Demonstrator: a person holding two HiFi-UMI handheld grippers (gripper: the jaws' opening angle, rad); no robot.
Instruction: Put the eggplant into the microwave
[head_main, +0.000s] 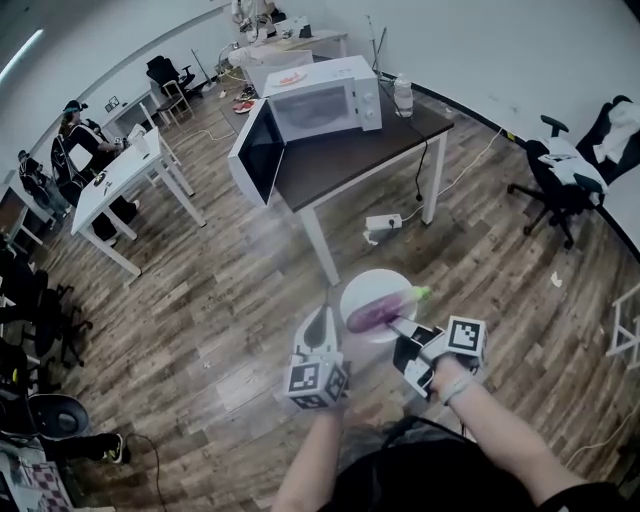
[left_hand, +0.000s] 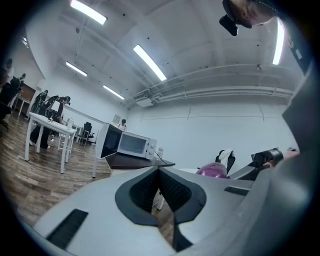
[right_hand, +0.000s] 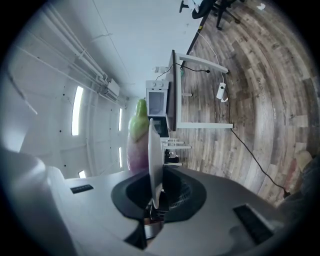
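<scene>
The dark-topped table (head_main: 345, 165) stands on the wooden floor (head_main: 200, 300) well ahead of the person. The white microwave (head_main: 322, 100) sits on the table with its door (head_main: 258, 152) swung fully open to the left; a clear bottle (head_main: 403, 97) stands just beside its right side.

The left gripper (head_main: 320, 318) is held out level with its jaws together and nothing between them. The right gripper (head_main: 402, 332) is clamped on the near rim of a white plate (head_main: 362, 288); the right gripper view shows the plate edge-on, pinched between both pads.

The eggplant (head_main: 377, 313) lies on the plate, above the floor and well short of the microwave. It is glossy purple, paler toward the stalk, with a green stalk end (head_main: 421, 293) reaching over the plate's right rim
</scene>
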